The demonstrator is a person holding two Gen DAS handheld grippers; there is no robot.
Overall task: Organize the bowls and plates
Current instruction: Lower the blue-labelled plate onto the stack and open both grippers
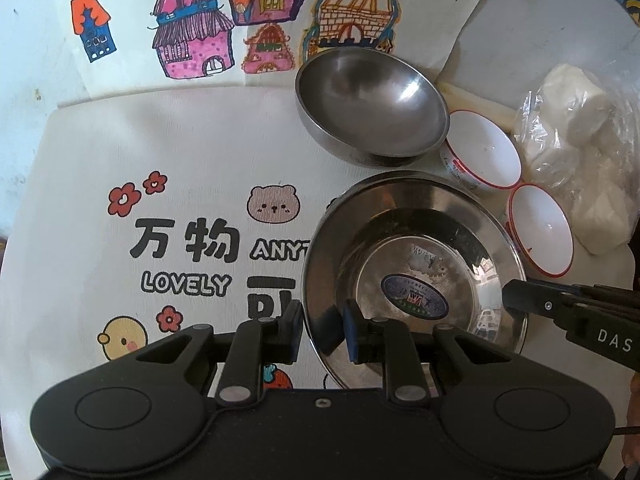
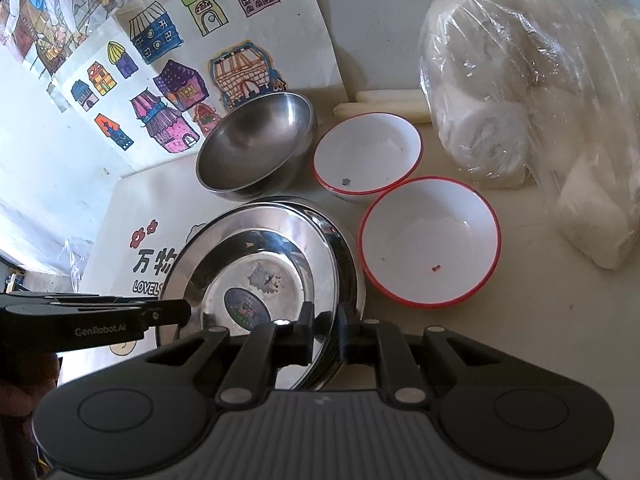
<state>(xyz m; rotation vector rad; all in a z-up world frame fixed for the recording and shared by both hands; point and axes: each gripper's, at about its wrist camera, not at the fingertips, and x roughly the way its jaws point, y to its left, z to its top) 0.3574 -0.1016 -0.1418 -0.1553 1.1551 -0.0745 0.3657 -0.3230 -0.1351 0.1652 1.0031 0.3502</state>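
A stack of shiny steel plates [image 1: 416, 236] [image 2: 256, 248] lies on a printed mat; a sticker marks the middle of the top plate. My left gripper [image 1: 322, 328] is shut over the stack's left rim, one finger outside and one inside. My right gripper [image 2: 326, 330] is shut over the opposite rim. Each gripper also shows in the other's view: the right gripper [image 1: 510, 298] and the left gripper [image 2: 182, 312]. Behind the stack stands a steel bowl [image 1: 368, 100] [image 2: 256, 144]. Two white bowls with red rims [image 1: 484, 152] [image 1: 540, 232] [image 2: 368, 152] [image 2: 428, 240] stand to the right.
A clear plastic bag of white rolls [image 1: 580, 140] [image 2: 500, 100] lies at the right, close to the white bowls. Pale sticks [image 2: 384, 104] lie behind the bowls. A paper with drawn houses [image 1: 240, 20] leans at the back. The cartoon mat [image 1: 160, 200] stretches to the left.
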